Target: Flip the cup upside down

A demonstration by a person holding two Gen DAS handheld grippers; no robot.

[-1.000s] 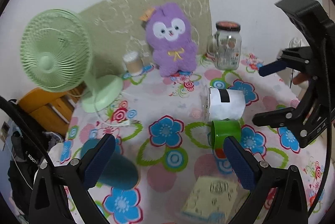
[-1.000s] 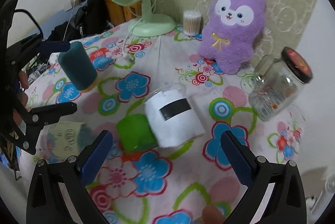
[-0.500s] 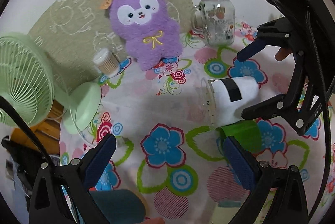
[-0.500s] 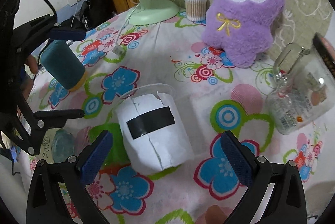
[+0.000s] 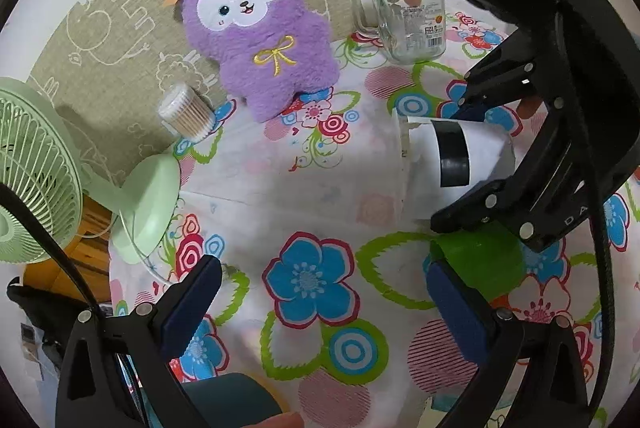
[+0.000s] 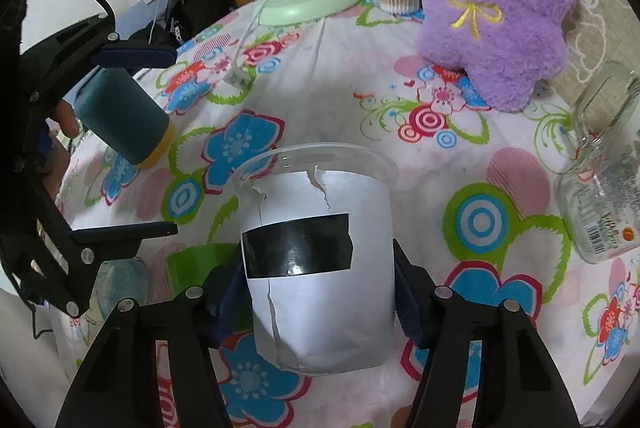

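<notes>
**Cup clamped on its side by right tool; left tool wide apart and empty**

The clear plastic cup wrapped in white paper with a black tape band [image 6: 316,264] lies on its side on the floral-cloth counter [image 5: 280,187], its open rim facing the green desk fan [image 5: 36,171] side. A green cup [image 5: 480,260] lies just beside it, on the side nearer the left tool.

Open room: a bare stretch of cloth lies in front of the rim. A purple plush toy [image 5: 260,39], a cotton-swab container [image 5: 186,113] and a lidded glass jar mug [image 5: 408,7] line the far edge, well apart from the cup. A teal cylinder with a yellow base [image 6: 124,119] stands near the left tool. The counter's edge drops away beyond the fan base.

Right tool [image 6: 320,292]: fingers narrowed onto the cup's two flanks near its closed end, pads touching the paper.

Left tool [image 5: 320,304]: fingers spread wide, holding nothing, poised above the cloth near the green cup.
</notes>
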